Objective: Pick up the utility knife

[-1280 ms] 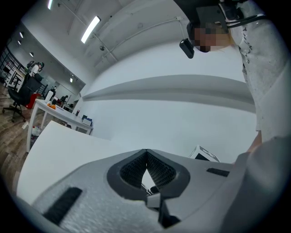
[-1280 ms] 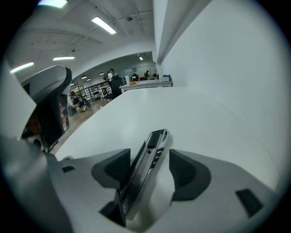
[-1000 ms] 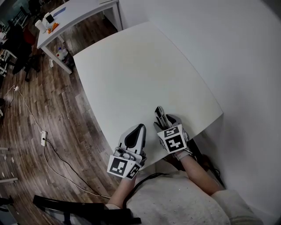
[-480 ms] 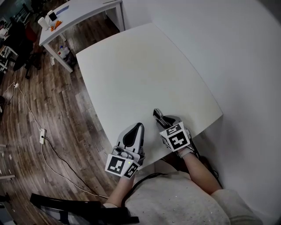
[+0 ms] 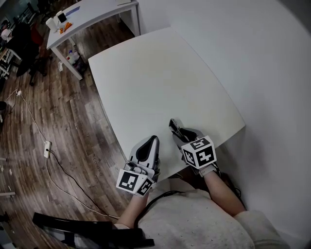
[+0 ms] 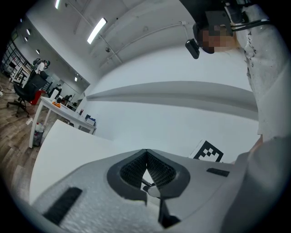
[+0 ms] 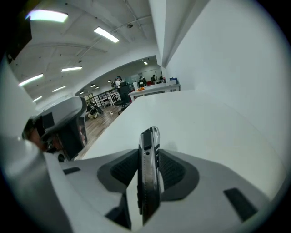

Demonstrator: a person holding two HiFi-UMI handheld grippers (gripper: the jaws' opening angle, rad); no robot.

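Note:
The utility knife point(image 7: 148, 168), slim and black with a metal tip, is clamped on edge between the pads of my right gripper point(image 7: 149, 169). In the head view the utility knife point(image 5: 174, 127) sticks out ahead of the right gripper point(image 5: 179, 132), a little above the near edge of the white table point(image 5: 160, 82). My left gripper point(image 5: 148, 146) hovers at that same edge, to the left of the right one. Its dark ribbed pads point(image 6: 136, 164) meet at the tips, with nothing between them in the left gripper view.
A white wall point(image 5: 252, 58) runs along the table's right side. Wooden floor point(image 5: 53, 126) with a cable and a power strip point(image 5: 47, 151) lies to the left. A second white desk point(image 5: 87, 14) with small items stands at the far left. A dark chair point(image 5: 87, 228) sits near the person.
The right gripper has lifted slightly with the knife in it, its marker cube now tilted nearer the camera. The left gripper has barely shifted.

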